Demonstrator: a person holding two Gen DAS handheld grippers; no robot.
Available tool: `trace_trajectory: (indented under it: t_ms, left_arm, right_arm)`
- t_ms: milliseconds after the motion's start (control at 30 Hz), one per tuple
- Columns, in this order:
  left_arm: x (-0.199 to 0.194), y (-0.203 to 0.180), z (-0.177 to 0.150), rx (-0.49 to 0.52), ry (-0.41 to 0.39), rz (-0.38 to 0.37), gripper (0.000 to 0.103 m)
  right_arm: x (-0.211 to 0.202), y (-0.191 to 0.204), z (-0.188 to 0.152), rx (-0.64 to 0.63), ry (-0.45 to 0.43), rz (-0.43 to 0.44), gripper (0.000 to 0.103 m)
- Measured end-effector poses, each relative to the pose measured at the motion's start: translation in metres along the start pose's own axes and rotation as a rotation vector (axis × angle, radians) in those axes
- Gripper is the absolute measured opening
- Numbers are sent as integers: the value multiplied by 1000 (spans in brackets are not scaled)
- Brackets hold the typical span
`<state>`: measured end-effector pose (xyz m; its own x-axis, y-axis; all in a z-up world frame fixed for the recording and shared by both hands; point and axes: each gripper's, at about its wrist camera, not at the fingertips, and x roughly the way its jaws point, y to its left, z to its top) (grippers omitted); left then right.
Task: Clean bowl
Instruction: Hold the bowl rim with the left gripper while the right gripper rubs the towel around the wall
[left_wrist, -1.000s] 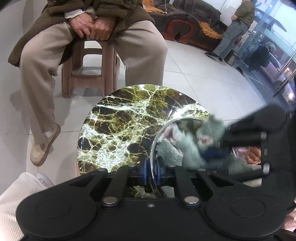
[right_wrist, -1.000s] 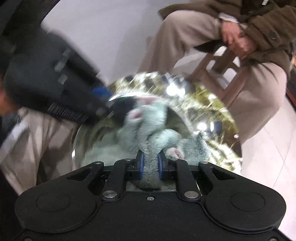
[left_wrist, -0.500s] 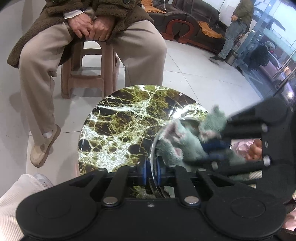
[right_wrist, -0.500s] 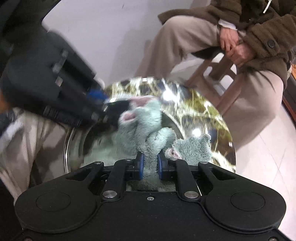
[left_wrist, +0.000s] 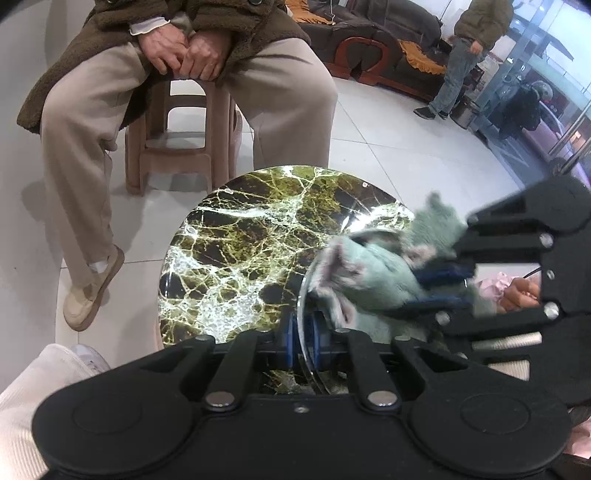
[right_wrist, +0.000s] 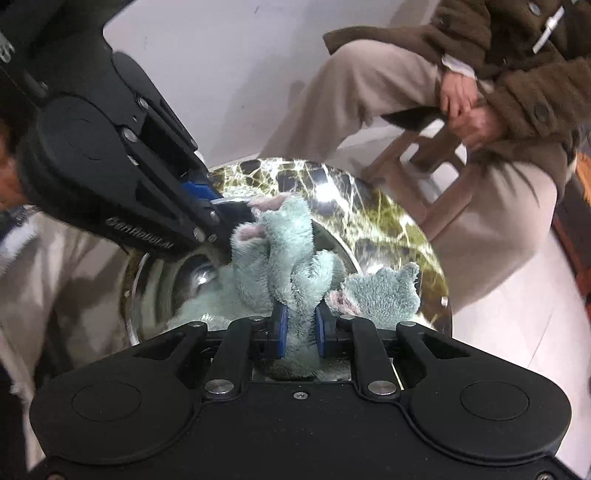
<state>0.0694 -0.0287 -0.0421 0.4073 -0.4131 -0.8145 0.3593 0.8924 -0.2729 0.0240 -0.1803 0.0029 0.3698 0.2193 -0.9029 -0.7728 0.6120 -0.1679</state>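
At the bottom centre of the left view, the left gripper (left_wrist: 303, 334) pinched the thin steel rim of the bowl (left_wrist: 302, 295), light, rigid and probably slippery. The right gripper (right_wrist: 299, 325) clamped the soft green cloth (right_wrist: 280, 254) inside it, on the marble table (left_wrist: 258, 236).

Round table top (left_wrist: 258, 236) of dark marble, veined green and white, glossy. On its near right part, a shiny steel bowl (right_wrist: 155, 291). Beside the bowl, one fold of pale green fluffy cloth (right_wrist: 380, 295) lying on the marble.
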Motion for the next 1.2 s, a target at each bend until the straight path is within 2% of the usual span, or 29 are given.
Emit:
trace_trajectory:
  t_ms: [133,233,333,400,467,600,667,800,900,1000,1100,1200]
  left_arm:
    - [1,-4,1,14,-3,1,9]
    - [2,-4,1,15,0,4,9]
    - [1,-4,1,23,-1,19,9]
    - [1,-1,1,18,3,15,10]
    - [1,0,0,13,-1,12,10]
    - [2,-1,2,8,-12,6,10]
    - [2,-2,3,12,-13,8,10]
    - [3,-2,2,16,-5,7,10]
    - [2,-2,0,19,-2,13,10]
    - [2,0,-1,15,4,18,11]
    - [3,-2,0,17,-2,17,11]
    - [3,-4,0,20,-8,15,10]
  right_arm:
    - [10,7,-2,33,47,87,15]
    - [16,11,10,53,-3,144,15]
    - [20,6,18,53,-25,114,15]
    - [20,-2,17,35,-28,28,13]
    - [14,-8,14,57,-21,18,13]
    - [13,-5,5,58,43,60,14]
    - [14,1,3,65,57,111,16]
    - [15,10,10,53,17,169,15]
    - [18,8,20,36,-13,113,15]
    - [15,1,18,6,-22,-3,13]
    - [7,-7,11,40,-6,10,13]
    - [8,-2,3,49,38,58,14]
